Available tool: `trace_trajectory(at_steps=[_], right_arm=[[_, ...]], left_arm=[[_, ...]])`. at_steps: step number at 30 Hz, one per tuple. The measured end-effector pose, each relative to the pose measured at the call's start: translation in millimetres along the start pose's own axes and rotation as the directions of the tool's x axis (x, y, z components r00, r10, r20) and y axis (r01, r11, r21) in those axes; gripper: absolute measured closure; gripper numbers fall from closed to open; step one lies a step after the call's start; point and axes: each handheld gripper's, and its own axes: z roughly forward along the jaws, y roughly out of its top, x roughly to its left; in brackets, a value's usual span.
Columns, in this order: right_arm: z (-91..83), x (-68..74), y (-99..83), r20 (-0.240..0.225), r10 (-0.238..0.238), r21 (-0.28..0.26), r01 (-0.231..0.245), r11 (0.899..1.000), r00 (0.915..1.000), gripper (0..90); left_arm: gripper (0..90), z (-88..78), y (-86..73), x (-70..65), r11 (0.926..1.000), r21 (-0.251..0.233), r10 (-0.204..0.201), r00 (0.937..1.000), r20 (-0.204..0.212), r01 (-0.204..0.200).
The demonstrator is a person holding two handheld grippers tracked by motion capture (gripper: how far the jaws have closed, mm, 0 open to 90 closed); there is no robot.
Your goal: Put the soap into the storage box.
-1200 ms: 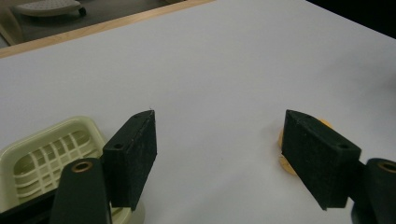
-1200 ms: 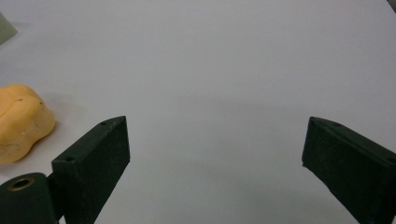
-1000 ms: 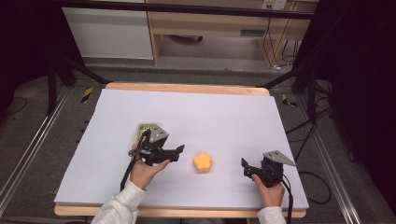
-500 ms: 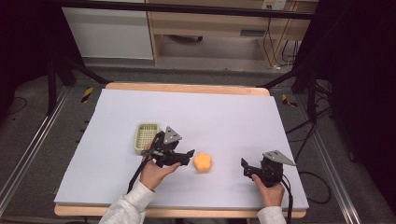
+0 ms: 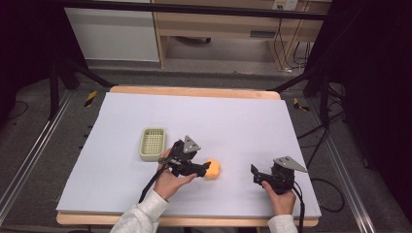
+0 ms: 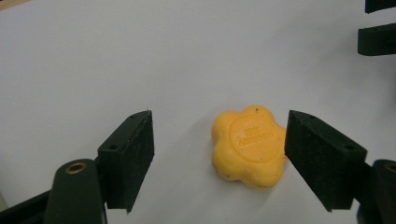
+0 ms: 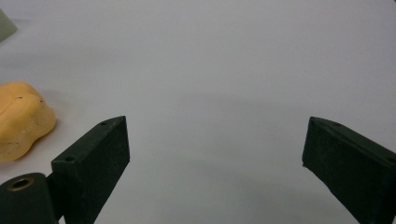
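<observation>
An orange flower-shaped piece (image 5: 213, 169) lies flat on the white table cover, and its embossed round centre faces up (image 6: 250, 145). My left gripper (image 5: 200, 168) is open right at it; in the left gripper view (image 6: 219, 154) the piece sits between the jaws, nearer the right one, with no clear contact. My right gripper (image 5: 255, 175) rests open to the right of the piece, nothing between its jaws (image 7: 215, 158). The piece's edge (image 7: 21, 120) appears at far left in the right gripper view.
A small pale green basket (image 5: 152, 143) with a gridded floor stands left of my left hand. The white table cover (image 5: 209, 116) stretches back to a wooden table edge. Dark stands and cables flank the table on the floor.
My left gripper has moved right, off the green basket and up to the orange piece, which now sits between its jaws. The right gripper has stayed put.
</observation>
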Motion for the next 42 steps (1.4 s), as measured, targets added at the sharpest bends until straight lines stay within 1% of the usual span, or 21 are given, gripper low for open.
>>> trace_trajectory(at_steps=[7,8,11,14,15,23,27,29,32,37,42], right_arm=[[-0.2,-0.3,0.1,-0.003,0.003,0.0,-0.003,1.0,1.0,7.9],[-0.2,-0.2,0.1,-0.001,0.001,-0.001,-0.001,1.0,1.0,7.9],[0.1,-0.2,0.0,-0.002,0.0,0.0,0.0,1.0,1.0,7.9],[0.1,-0.2,0.0,-0.003,0.0,0.0,0.0,1.0,1.0,7.9],[0.1,-0.3,0.1,-0.003,0.001,0.0,-0.001,1.0,1.0,7.9],[0.6,-0.3,0.0,-0.004,0.0,0.002,0.0,1.0,1.0,7.8],[0.1,-0.5,0.2,-0.004,0.002,-0.001,-0.002,1.0,1.0,7.9],[-0.1,-0.4,0.2,-0.006,0.005,0.001,-0.005,1.0,1.0,7.8],[-0.1,-0.3,0.2,-0.006,0.006,0.0,-0.006,1.0,1.0,7.8],[-0.1,-0.3,0.2,-0.003,0.005,0.001,-0.005,1.0,1.0,7.7],[0.1,-0.2,0.2,-0.003,0.006,0.001,-0.006,1.0,1.0,7.7]], left_arm=[[24.3,7.5,0.4,-6.3,0.9997,0.02,0.011,0.9996,0.026,-0.011],[24.3,8.1,0.5,-6.5,0.9994,0.027,0.02,0.9995,0.026,-0.021],[24.3,11.5,-0.2,-7.9,0.9989,0.042,0.018,0.9993,0.033,-0.02],[24.5,13.4,-0.6,-8.9,0.9981,0.054,0.028,0.999,0.034,-0.03],[24.4,15.7,-1.1,-9.7,0.9972,0.065,0.034,0.9987,0.039,-0.037],[23.1,25.1,-2.2,-12.7,0.9942,0.098,0.041,0.9981,0.047,-0.045],[21.2,28.2,-2.5,-13.7,0.9933,0.107,0.038,0.998,0.051,-0.043],[20.7,31.2,-3.2,-14.8,0.992,0.118,0.04,0.9979,0.051,-0.046],[20.0,33.0,-3.7,-16.0,0.9914,0.121,0.045,0.9977,0.05,-0.05],[19.6,38.5,-4.5,-18.5,0.9889,0.137,0.049,0.997,0.059,-0.057],[19.6,42.6,-5.3,-20.0,0.9861,0.153,0.057,0.9968,0.057,-0.065]])
